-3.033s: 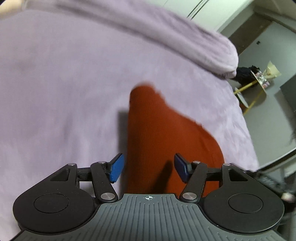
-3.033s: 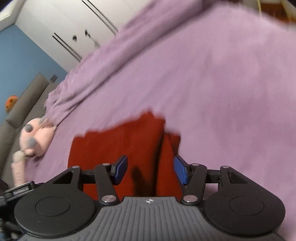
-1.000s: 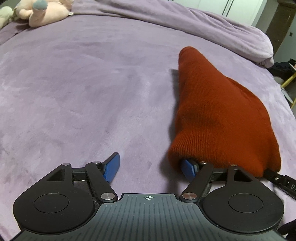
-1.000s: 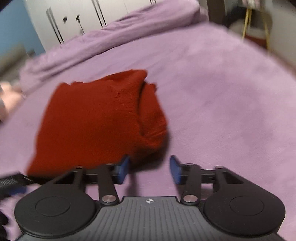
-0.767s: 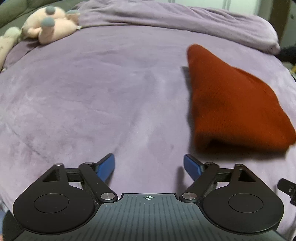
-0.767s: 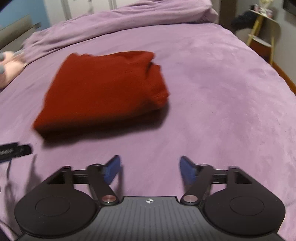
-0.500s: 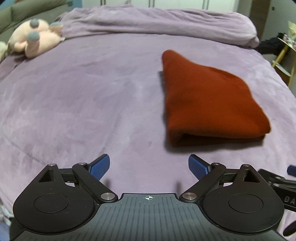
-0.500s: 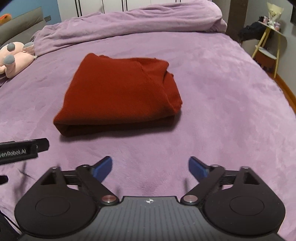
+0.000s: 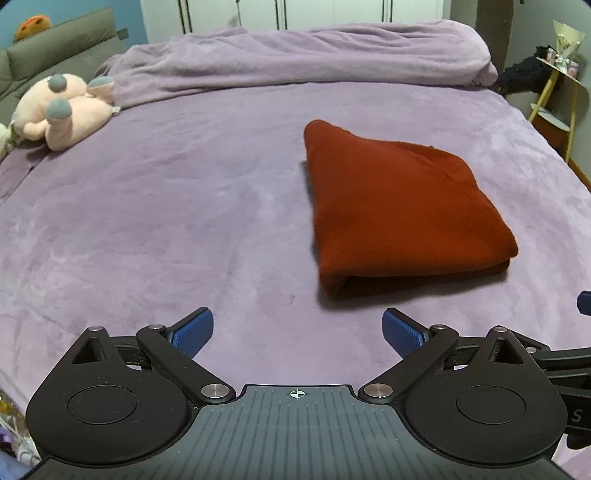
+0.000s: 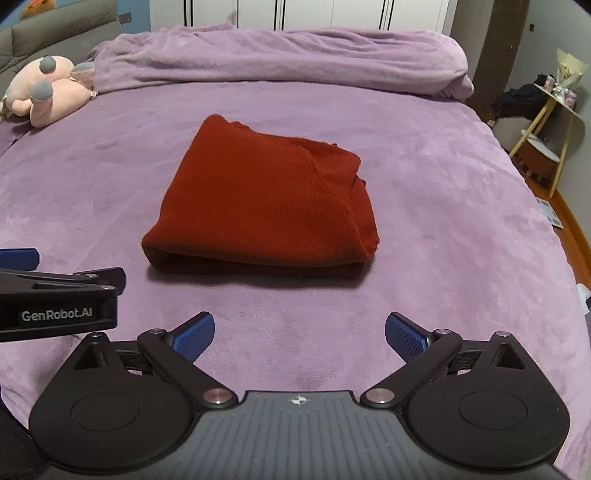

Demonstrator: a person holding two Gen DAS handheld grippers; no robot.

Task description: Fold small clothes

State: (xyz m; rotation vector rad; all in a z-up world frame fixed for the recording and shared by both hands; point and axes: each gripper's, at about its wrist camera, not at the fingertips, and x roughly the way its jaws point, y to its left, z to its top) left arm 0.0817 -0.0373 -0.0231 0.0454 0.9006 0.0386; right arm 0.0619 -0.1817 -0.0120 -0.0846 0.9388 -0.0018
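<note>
We see a rust-red knitted garment [image 10: 266, 206] folded into a thick, roughly square bundle, lying flat in the middle of a bed covered by a soft, plush lilac blanket [image 10: 443, 192]. The knit has a fine ribbed texture; its near edge shows a rounded fold with layers stacked beneath, and a seam curves across the top towards the right side. In the left wrist view the same bundle [image 9: 399, 214] sits to the right of centre.

The left gripper [image 9: 297, 328] hovers over bare blanket just near of the bundle, its jaws opening, nothing between the blue ridged pads [image 9: 194, 328]. The right gripper [image 10: 299, 332] is likewise spread wide and empty, apart from the garment.

At the far end a rumpled roll of the same lilac bedding [image 10: 280, 55] runs across the bed. A pale pink plush toy [image 10: 44, 88] with grey feet lies at the far left. Beyond it are white wardrobe doors [image 10: 314, 14]. A yellow-legged side table [image 10: 546, 125] stands off the right side. Nothing lies between the grippers and the garment.
</note>
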